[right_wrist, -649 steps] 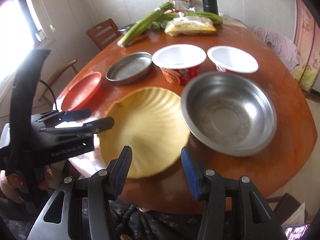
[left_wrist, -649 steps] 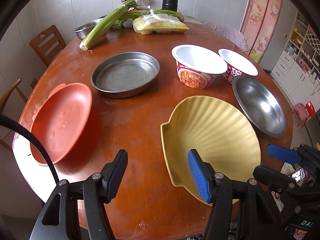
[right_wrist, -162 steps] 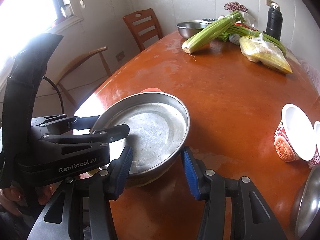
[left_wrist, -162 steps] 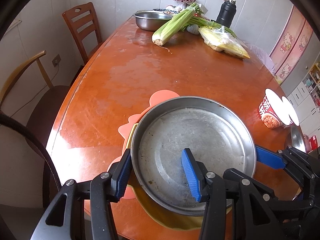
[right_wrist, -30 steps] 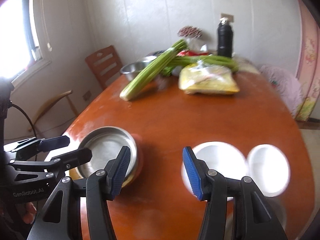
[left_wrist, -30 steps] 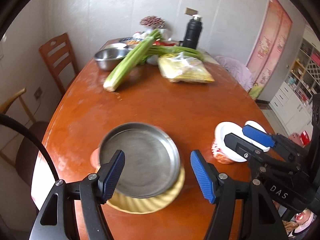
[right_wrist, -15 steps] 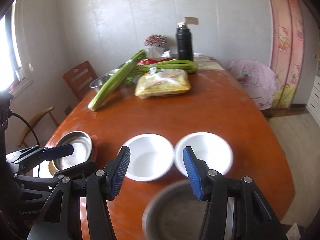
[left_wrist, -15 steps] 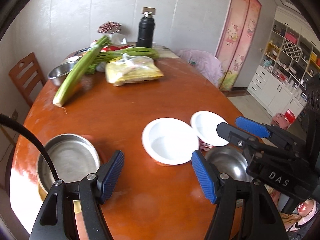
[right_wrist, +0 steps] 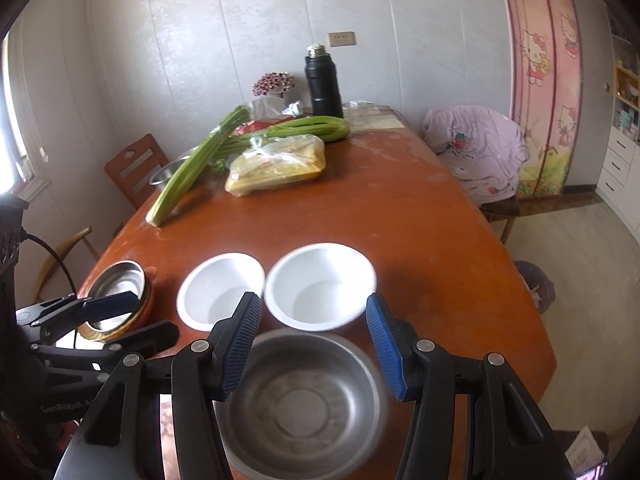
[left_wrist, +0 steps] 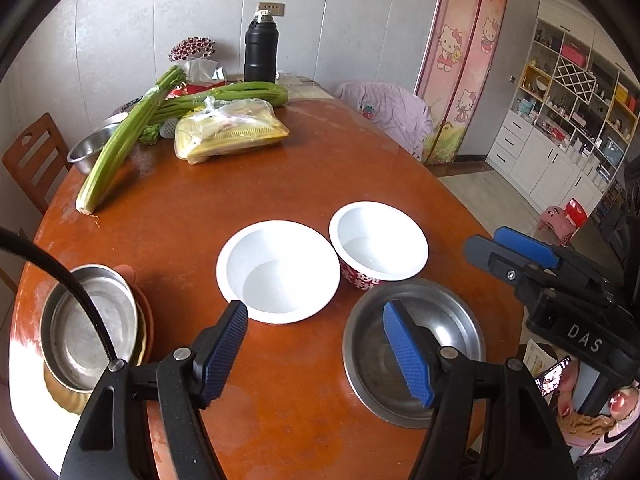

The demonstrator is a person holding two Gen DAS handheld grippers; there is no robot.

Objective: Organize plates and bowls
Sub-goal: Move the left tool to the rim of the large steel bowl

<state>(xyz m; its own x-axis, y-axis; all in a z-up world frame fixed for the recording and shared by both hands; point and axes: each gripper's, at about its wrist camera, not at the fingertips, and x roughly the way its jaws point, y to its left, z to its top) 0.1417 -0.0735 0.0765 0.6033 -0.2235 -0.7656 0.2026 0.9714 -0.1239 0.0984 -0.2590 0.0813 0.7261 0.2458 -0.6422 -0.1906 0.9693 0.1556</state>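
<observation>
Brown wood makes up the big round table, and the dishes sit on the near part of it. Two white bowls stand side by side, almost touching: the wide white bowl is on the left and the white cup bowl with red on its side is on the right. A shiny metal bowl sits just in front of them, close to the table edge. Over on the left edge there is a stack: a flat metal pan lies on top of a yellow plate, and an orange plate peeks out from under them. The left gripper hangs above the table with its blue jaws spread wide and nothing between them. The right gripper hangs over the metal bowl, and its jaws are spread wide and hold nothing too. At the far end lie long green celery, a bag of yellow food and a black bottle. A small metal bowl sits beside the celery
</observation>
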